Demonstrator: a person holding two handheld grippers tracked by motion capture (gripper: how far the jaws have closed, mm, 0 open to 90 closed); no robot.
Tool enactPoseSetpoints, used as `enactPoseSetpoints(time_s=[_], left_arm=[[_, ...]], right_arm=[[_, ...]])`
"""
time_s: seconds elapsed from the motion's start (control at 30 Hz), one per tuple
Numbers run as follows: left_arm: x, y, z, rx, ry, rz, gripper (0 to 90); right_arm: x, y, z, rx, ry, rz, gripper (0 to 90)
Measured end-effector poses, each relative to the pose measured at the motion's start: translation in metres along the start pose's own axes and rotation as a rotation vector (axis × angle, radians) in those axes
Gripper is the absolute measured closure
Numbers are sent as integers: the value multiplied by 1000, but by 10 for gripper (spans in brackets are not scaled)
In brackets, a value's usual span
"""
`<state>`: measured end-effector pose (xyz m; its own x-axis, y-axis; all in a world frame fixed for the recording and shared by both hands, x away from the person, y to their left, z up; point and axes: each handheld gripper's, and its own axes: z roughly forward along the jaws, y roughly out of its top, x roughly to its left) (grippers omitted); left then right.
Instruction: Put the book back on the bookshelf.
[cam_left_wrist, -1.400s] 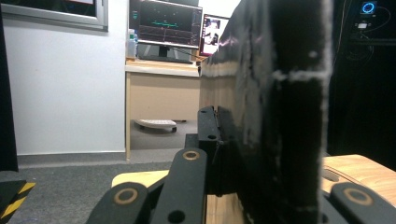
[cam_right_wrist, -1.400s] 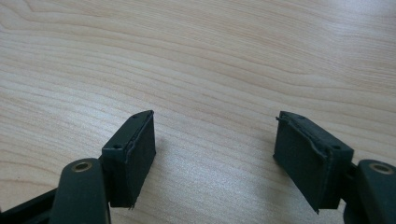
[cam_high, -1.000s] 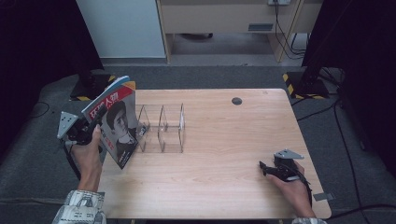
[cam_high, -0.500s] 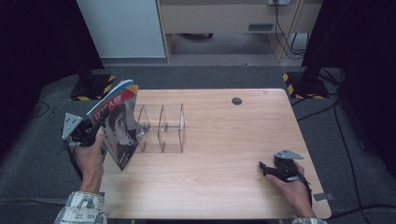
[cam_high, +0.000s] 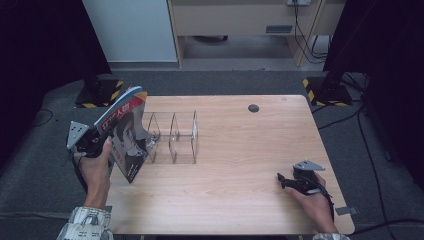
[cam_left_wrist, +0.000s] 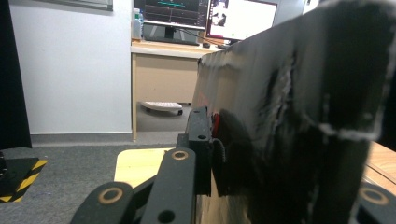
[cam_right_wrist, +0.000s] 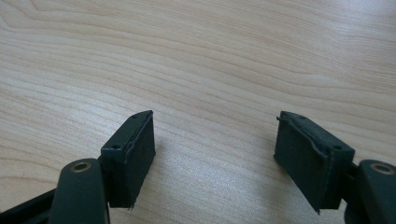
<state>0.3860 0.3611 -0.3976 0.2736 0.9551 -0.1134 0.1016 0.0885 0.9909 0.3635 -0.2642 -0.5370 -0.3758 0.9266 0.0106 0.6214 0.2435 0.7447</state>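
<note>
Magazine (cam_high: 125, 135) stands on its lower edge at the surface's (cam_high: 240, 200) left end, leaning just left of the clear divider rack (cam_high: 172, 137); long axis tilts up-left. Left tongs (cam_high: 97, 142) grip its spine, jaws just easing open. Right tongs (cam_high: 281, 180) open, empty, well apart. Vs earlier: magazine sits a bit lower.
</note>
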Motion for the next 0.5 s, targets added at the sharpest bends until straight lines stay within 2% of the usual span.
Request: enactPoseSetpoints(time_s=[0.5], left_arm=[[3,1,-1,8,-5,-7,664]], right_arm=[[0,1,0,2,7,-5,285]])
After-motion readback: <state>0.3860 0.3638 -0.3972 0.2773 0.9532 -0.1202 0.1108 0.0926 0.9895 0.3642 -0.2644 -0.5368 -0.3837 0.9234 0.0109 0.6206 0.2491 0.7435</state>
